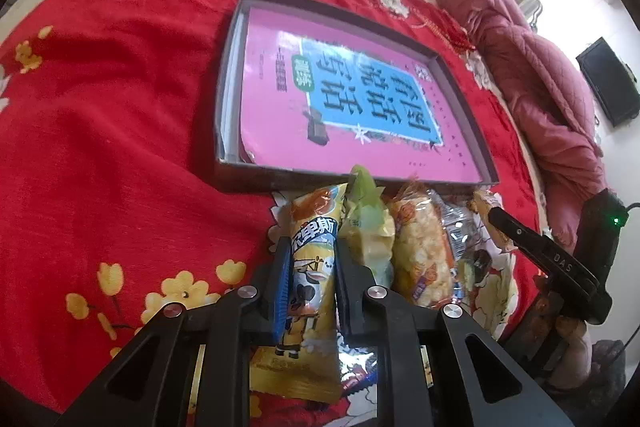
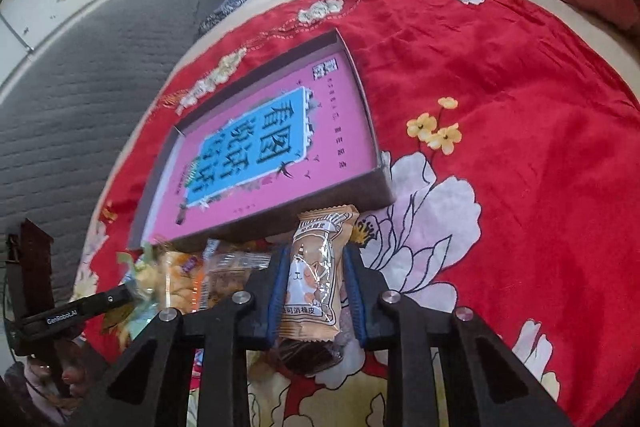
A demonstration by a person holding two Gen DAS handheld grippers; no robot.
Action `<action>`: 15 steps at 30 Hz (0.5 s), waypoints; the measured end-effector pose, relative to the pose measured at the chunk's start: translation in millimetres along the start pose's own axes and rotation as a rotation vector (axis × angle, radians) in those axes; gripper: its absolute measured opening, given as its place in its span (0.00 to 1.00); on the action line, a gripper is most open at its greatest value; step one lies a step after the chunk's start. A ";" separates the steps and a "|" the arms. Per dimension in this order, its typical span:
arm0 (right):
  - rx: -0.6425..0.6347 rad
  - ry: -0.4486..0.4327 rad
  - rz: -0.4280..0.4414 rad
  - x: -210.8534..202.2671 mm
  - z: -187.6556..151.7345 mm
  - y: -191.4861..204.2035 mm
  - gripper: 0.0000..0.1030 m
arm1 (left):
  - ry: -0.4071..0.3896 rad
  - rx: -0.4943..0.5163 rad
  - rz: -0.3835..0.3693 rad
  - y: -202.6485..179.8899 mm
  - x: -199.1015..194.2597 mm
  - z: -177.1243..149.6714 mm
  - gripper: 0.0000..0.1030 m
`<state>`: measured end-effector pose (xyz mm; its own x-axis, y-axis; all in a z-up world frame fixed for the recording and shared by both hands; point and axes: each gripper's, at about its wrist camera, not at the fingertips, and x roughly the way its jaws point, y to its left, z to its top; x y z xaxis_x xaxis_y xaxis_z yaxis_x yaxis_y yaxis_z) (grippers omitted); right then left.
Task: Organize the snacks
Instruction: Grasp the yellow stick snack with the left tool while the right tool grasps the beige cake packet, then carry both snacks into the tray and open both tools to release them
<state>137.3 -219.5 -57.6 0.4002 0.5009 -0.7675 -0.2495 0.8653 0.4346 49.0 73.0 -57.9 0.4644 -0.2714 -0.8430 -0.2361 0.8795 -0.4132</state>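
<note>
Red cloth (image 1: 120, 107) with yellow and white flowers covers the bed, and a flat dark tray (image 1: 256, 183) sits on it. A pink book (image 1: 360, 99) with a blue label lies inside the tray.

Right in front of the tray's near wall sits a bunch of snack packs. The left gripper (image 1: 310, 281) has its two fingers closed on a yellow snack pack (image 1: 312, 267) with a cartoon on it. That pack points toward the tray and its far end is near the tray wall. Just beside it, still in front of the tray, lie a green-yellow pack (image 1: 368, 227) and a clear pack of puffed snacks (image 1: 420, 251).

The right gripper (image 2: 316, 291) has its fingers closed on a tan snack pack (image 2: 316, 267) with a little cat drawing. The top of this pack almost touches the tray's (image 2: 280, 223) near wall. More packs lie in front of the tray, to the left of it.

A pink quilt (image 1: 540, 87) is bunched up past the tray's right side.
</note>
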 end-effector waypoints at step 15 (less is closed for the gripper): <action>0.006 -0.137 0.141 -34.7 12.8 6.0 0.27 | -0.081 -0.013 -0.005 0.9 -37.2 2.8 0.19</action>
<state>133.2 -231.5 -22.3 0.4777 0.6144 -0.6279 -0.3066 0.7864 0.5362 33.9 85.0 -26.0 0.5330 -0.2428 -0.8106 -0.2447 0.8728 -0.4224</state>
